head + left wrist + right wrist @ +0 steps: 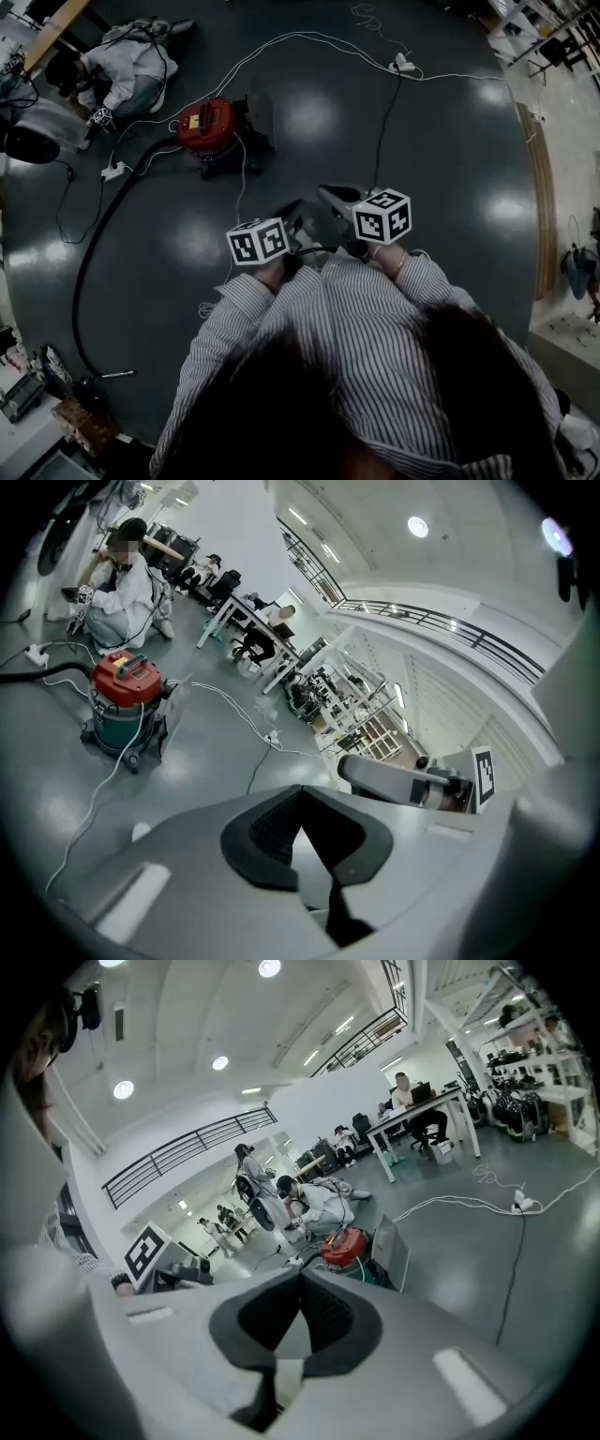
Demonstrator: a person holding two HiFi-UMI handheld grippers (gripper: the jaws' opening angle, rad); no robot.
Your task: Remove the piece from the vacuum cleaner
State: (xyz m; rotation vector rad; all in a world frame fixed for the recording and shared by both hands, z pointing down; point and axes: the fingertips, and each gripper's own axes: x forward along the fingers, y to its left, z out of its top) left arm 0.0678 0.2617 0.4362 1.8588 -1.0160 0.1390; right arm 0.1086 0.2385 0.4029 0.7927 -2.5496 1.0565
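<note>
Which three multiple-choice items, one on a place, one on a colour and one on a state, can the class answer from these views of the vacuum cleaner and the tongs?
1. Where is the vacuum cleaner?
A. On a table
B. On the floor, near a crouching person
C. Lifted in the right tongs

2. What colour is its lid?
A. Blue
B. Red
C. Yellow

3. How do the left tongs stand?
A. Open and empty
B. Shut on a hose
C. Shut, with nothing between them

Answers:
1 B: the head view shows it standing on the dark floor, well ahead of the tongs.
2 B: the lid is red in every view.
3 C: the left gripper view shows them closed tip to tip and empty.
</note>
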